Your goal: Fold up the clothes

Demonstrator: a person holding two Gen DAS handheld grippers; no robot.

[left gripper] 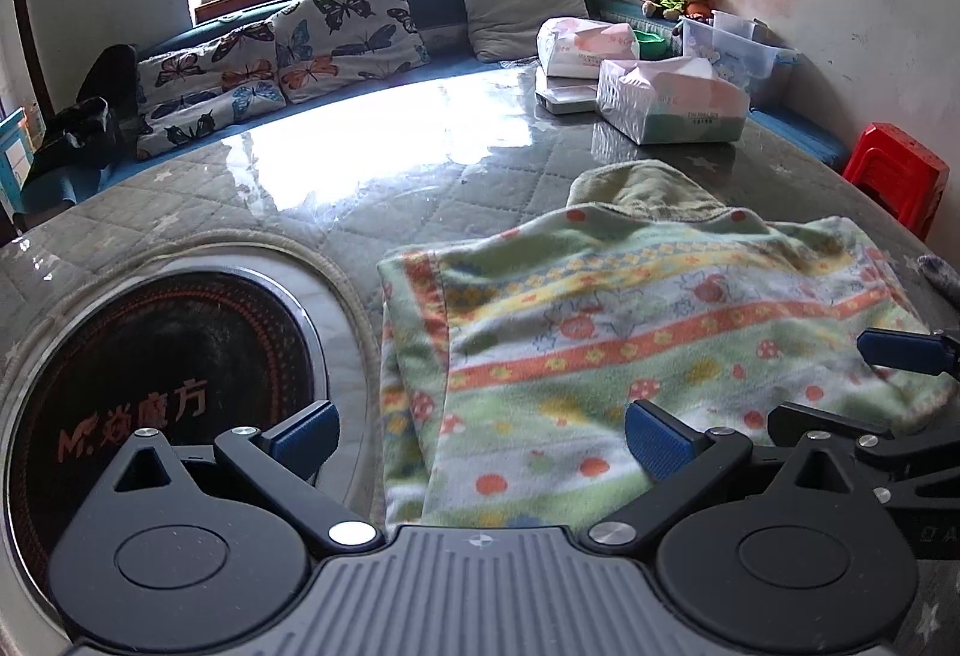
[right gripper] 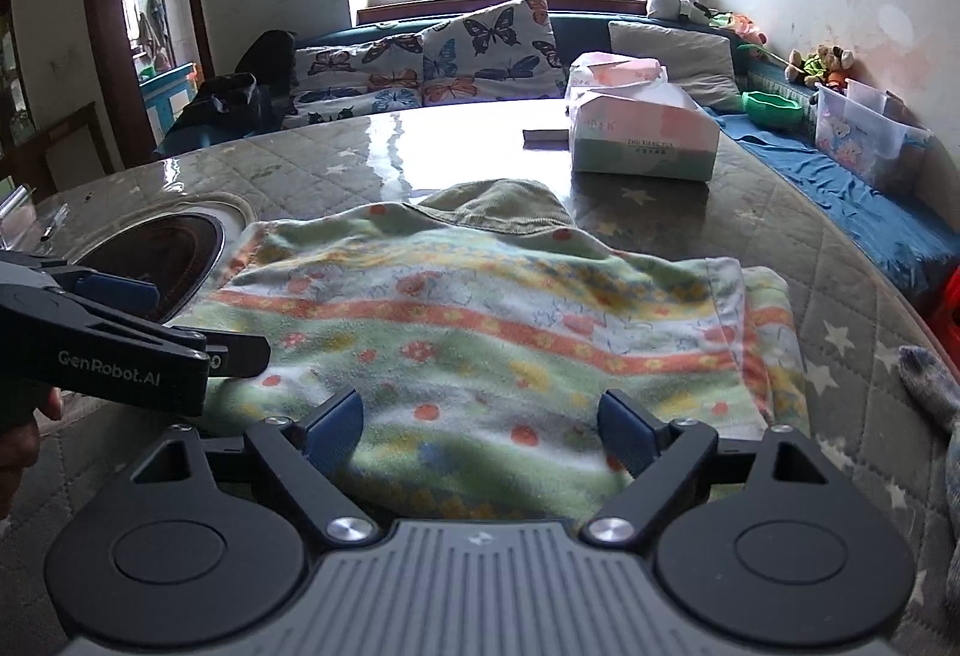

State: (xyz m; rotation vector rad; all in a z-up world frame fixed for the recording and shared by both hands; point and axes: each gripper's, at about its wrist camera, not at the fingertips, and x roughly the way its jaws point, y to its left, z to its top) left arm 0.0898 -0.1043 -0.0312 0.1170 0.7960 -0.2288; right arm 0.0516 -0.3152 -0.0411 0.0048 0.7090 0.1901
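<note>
Currently the right claw (right gripper: 480, 425) is spread wide with nothing between the pads; both blue fingertips (right gripper: 333, 425) sit low in the right wrist frame, just above the near hem of the patterned garment (right gripper: 480, 320). The left claw (left gripper: 477, 437) is likewise spread and holds nothing; in its own view one pad hovers over the round cooktop inset (left gripper: 162, 374) at lower left, the other over the cloth.

The garment lies folded flat on the desk (left gripper: 360, 200), filling the centre and right of the left wrist frame, with a doubled edge along its left side. An olive piece (right gripper: 498, 206) protrudes from under its far edge; whether it is part of the same item cannot be determined.

Handling judgement: the fabric looks like soft, light fleece, limp and non-fragile, likely to drape and slip on the glossy desk cover. Take hold at the near corners, pinching all layers together. A tissue box (right gripper: 645, 134) stands well beyond.
</note>
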